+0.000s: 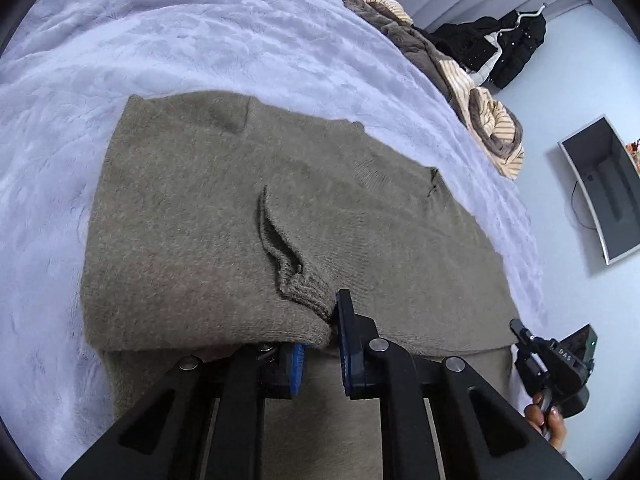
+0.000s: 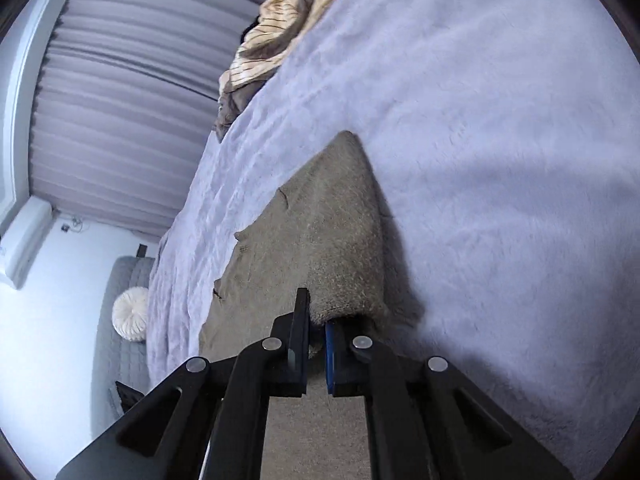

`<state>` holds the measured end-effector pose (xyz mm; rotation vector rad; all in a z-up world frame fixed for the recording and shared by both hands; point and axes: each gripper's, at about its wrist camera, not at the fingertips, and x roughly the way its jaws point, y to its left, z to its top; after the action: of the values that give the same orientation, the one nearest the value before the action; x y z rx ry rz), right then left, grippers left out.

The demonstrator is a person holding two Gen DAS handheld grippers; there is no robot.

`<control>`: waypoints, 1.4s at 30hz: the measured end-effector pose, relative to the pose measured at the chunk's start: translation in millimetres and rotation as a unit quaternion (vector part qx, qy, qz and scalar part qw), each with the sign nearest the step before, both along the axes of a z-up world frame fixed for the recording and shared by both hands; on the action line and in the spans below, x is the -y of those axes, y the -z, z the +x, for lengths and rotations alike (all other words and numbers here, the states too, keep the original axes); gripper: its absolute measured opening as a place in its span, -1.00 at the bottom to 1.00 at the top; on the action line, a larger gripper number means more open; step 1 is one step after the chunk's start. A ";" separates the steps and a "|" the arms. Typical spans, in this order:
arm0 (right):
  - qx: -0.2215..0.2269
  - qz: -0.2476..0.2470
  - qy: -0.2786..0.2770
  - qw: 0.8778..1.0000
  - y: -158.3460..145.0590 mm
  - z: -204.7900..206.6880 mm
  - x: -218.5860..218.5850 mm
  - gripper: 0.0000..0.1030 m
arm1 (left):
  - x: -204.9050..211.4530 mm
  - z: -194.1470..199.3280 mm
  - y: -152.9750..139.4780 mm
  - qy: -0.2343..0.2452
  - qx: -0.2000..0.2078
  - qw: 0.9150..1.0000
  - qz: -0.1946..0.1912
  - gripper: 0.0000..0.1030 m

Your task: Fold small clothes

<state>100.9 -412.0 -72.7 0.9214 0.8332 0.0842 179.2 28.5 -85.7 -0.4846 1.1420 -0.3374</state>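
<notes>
From my left gripper [image 1: 320, 344] the sweater [image 1: 224, 216] on the bed [image 1: 200, 40] stretches ahead, long axis sideways, jaws pinching its near folded edge; right-cam, my right gripper [image 2: 318, 344] clamps the same hem, sweater running straight away.

text: "DAS" | on: right gripper [image 1: 520, 330] body, white letters | other text: none legible

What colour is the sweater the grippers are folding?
The sweater is a plain greyish brown, with no pattern. The left wrist view shows it best.
</notes>
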 end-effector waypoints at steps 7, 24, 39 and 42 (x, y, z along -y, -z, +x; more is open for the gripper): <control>-0.034 0.007 -0.013 0.999 25.0 -5.9 9.8 -0.91 | -11.6 -19.7 -0.8 -0.011 0.018 0.999 0.046 -0.68; -0.008 -0.014 -0.098 0.995 -20.6 -19.7 -22.1 -0.67 | -87.2 -28.7 -28.1 -0.070 0.022 0.993 0.091 -0.67; -0.040 0.150 -0.299 0.942 25.6 40.5 -298.4 0.07 | -130.5 -51.9 -32.8 -0.121 0.051 0.983 0.129 0.76; -0.037 0.137 -0.282 0.949 31.8 60.3 -333.0 -0.28 | -148.3 -61.7 -30.3 -0.127 0.045 0.981 0.140 0.76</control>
<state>161.1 -78.9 -104.5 0.9224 1.1558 0.6805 117.4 176.8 -55.5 -0.3579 1.0060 0.0243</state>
